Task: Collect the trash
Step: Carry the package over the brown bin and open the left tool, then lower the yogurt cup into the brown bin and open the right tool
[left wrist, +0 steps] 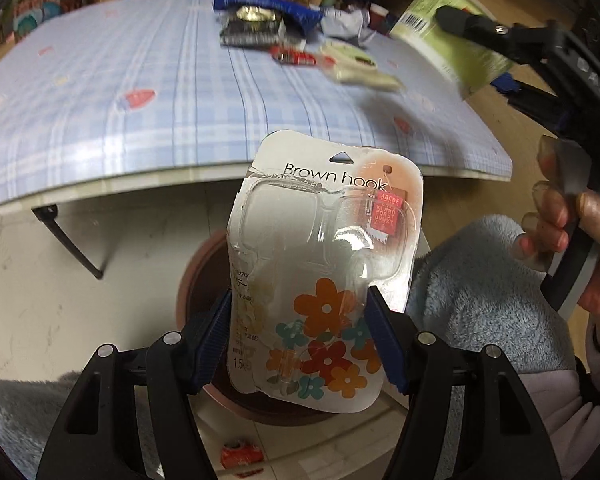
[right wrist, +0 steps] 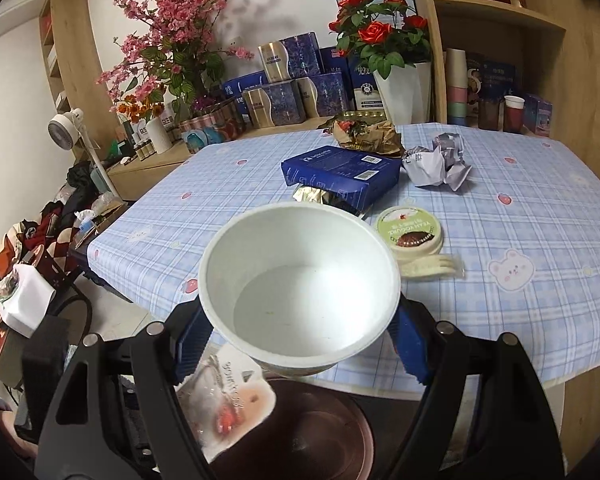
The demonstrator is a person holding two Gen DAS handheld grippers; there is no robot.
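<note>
A: Left gripper (left wrist: 300, 332) clamped on the blister pack (left wrist: 324, 264), blue pads squeezing both edges, right above the brown bin (left wrist: 204, 264).

B: Right gripper (right wrist: 300, 336) grips the empty white cup (right wrist: 300, 284) by its sides, over the table edge (right wrist: 500, 364) and bin.

**Count of items in view**

One flowered blister pack marked "Brown hook" (left wrist: 324, 272). One white paper cup with green outside (right wrist: 300, 284). One round brown bin (right wrist: 320, 432). On the checked tablecloth (right wrist: 520, 220): one blue flat box (right wrist: 340, 170), one crumpled white paper (right wrist: 436, 162), one round green lid (right wrist: 410, 234), one crumpled brown wrapper (right wrist: 368, 136) near the far edge, possibly more beneath.
</note>
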